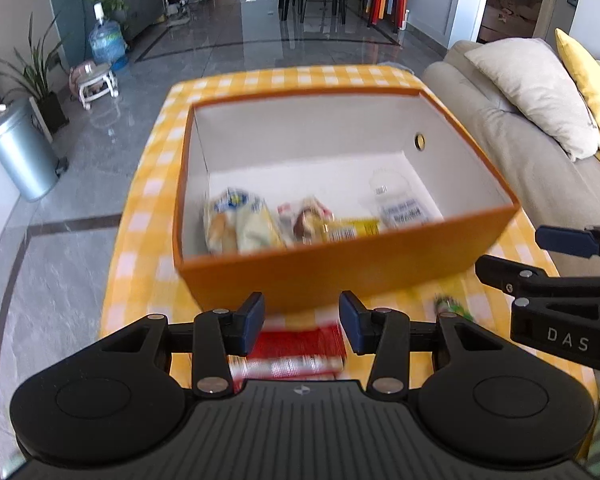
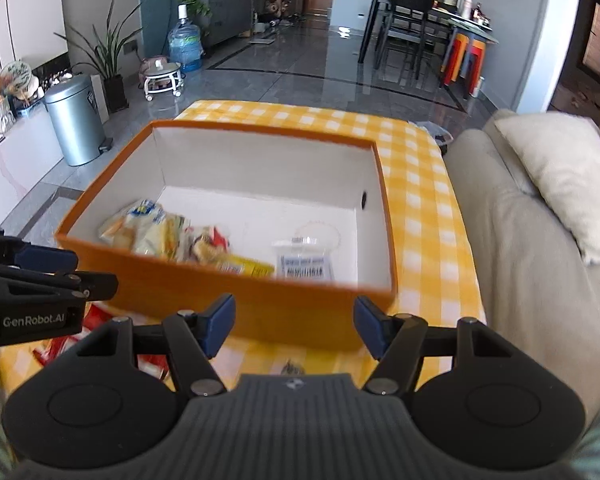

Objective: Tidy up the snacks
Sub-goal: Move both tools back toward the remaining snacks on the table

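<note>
Left wrist view looks down over an orange box (image 1: 340, 280) standing on the yellow-checked tabletop (image 1: 148, 280), with several snack packets already lying on its white floor: a pale yellow bag (image 1: 240, 224) at the left, a small wrapped snack (image 1: 306, 220) beside it, a yellow packet (image 1: 352, 230), and a clear packet with a printed label (image 1: 404, 210) toward the right. Both tools hang short of the box's near wall with nothing between their jaws: the left gripper (image 1: 302, 326) stands part open and empty, and the right gripper (image 2: 294, 328) stands wider open and likewise empty. Below the left gripper, on the cloth just before the box, lies a red snack packet (image 1: 296, 350) that has not yet gone in; a small green-wrapped item (image 1: 452, 306) lies near the box's front right corner, blurred and hard to name. From the right wrist view more red wrappers (image 2: 100, 316) show at the left under the other tool. By my reading this is the gap between placements: some snacks are stowed, the remaining ones wait outside. The next move calls for lowering the left jaws over the red packet, closing on an edge of the thin wrapper, and lifting it clear of the box wall into the free space inside.
</note>
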A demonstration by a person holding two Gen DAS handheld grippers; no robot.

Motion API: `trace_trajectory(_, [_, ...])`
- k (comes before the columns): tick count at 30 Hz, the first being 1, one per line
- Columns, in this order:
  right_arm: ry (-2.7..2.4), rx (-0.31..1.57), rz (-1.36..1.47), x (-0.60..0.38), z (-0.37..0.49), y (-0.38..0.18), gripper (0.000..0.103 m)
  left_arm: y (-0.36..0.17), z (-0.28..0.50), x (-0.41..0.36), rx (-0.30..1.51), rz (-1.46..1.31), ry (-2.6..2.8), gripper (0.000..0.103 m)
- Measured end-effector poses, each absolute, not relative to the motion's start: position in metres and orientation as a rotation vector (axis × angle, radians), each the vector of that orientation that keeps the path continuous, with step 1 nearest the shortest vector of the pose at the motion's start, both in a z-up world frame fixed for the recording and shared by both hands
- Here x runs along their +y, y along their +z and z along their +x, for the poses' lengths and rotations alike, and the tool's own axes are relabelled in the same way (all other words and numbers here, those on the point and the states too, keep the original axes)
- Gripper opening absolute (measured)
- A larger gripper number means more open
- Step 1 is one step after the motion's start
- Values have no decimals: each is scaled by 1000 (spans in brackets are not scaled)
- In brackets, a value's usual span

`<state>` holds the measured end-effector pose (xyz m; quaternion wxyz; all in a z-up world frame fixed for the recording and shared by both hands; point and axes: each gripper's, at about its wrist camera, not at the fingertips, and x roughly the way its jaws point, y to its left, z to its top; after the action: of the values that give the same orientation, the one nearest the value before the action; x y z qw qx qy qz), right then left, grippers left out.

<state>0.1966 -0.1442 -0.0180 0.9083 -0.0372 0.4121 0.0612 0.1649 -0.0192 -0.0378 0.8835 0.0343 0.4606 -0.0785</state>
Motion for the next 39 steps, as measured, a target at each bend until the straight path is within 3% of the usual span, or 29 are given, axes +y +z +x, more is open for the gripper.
trace_trajectory(18, [134,944,-52,-145,111,-76,63,-84,102,-11,1091,18,-171,51])
trace_trajectory(39, [228,963,-17,-129,109,-91,63,-85,85,17,1057,-66,-97,54])
